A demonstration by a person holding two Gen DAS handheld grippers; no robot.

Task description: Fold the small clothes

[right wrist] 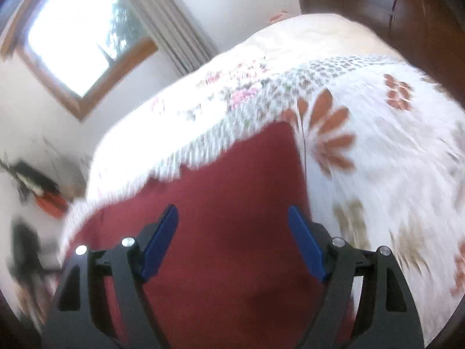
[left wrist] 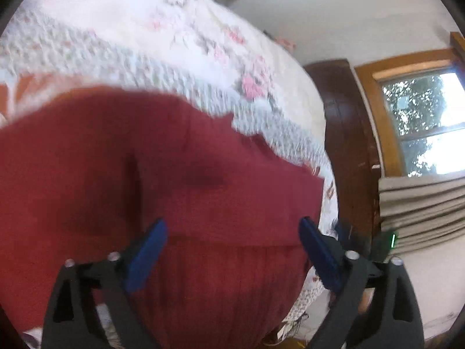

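Here's the bed (left wrist: 122, 5), covered in a white spread with pink and rust-orange flowers and a lacy knit band. A dark red garment (left wrist: 162, 174) lies directly on it, spread over the near part, with a fold line across it.

Right gripper (right wrist: 232, 218) agape — red garment (right wrist: 226, 203) beneath

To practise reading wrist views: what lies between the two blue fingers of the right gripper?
In the right wrist view, only the red garment shows between the open right gripper fingers; nothing else lies in the gap.
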